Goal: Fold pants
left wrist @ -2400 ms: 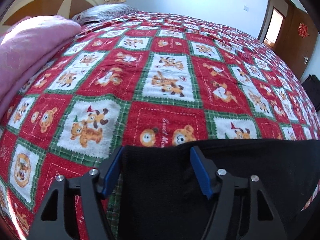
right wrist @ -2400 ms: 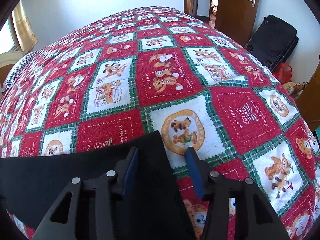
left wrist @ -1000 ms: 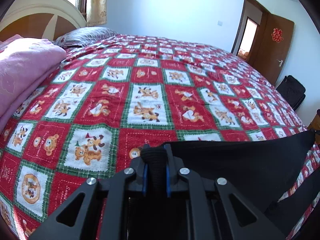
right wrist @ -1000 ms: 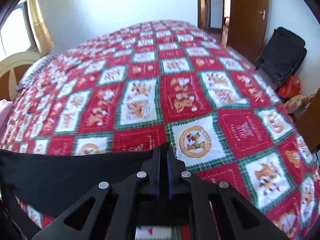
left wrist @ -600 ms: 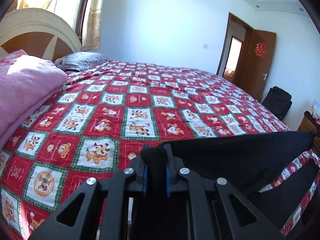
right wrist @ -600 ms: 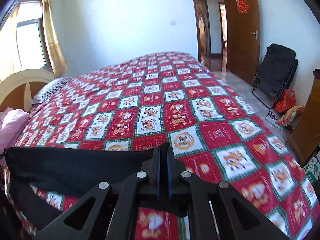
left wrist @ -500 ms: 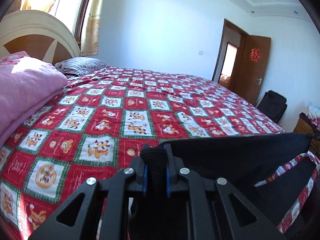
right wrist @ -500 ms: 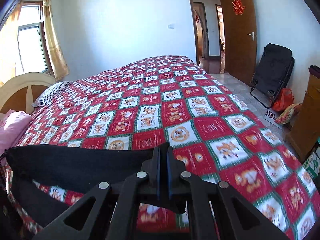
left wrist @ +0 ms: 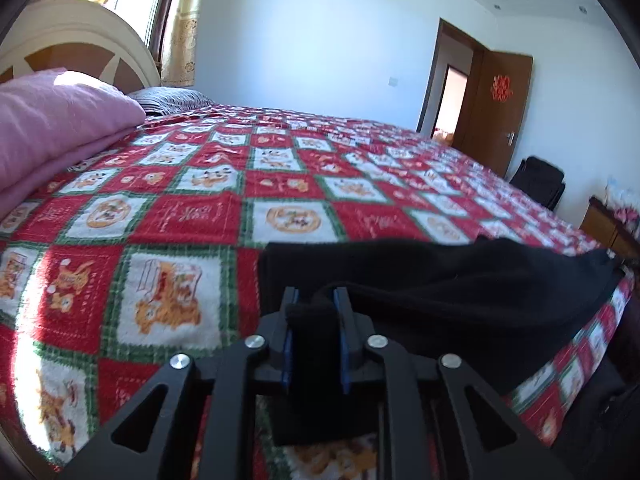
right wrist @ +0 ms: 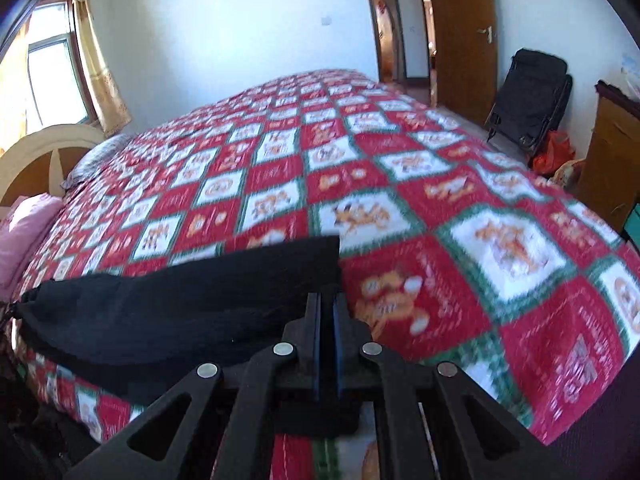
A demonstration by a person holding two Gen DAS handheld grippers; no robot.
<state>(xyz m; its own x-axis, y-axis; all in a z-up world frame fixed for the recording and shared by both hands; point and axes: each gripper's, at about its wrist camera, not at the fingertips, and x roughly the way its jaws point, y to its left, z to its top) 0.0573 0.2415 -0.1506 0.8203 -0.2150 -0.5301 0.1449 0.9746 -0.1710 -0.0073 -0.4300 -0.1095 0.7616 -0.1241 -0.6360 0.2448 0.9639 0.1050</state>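
Note:
The black pants [left wrist: 440, 280] lie across the near edge of a red, white and green checked quilt [left wrist: 180, 216], their top layer folded over onto it. A thick bunch of their fabric fills the gap of my left gripper [left wrist: 315, 300]; its jaws are opening, and the blue pads still touch the cloth. In the right wrist view the pants [right wrist: 180, 308] stretch off to the left. The other end is pinched thin in my right gripper [right wrist: 327, 300], which is shut on it low over the quilt [right wrist: 440, 280].
A folded pink blanket [left wrist: 48, 120] and a striped pillow [left wrist: 172, 98] lie by the headboard [left wrist: 80, 40]. Beyond the bed are a wooden door [left wrist: 500, 108], a black folded chair [right wrist: 528, 96] and a wooden cabinet [right wrist: 608, 160].
Both grippers have carried the pants' edge forward and lower over the quilt, so the top layer now lies on it. The left pads stand slightly wider apart than before.

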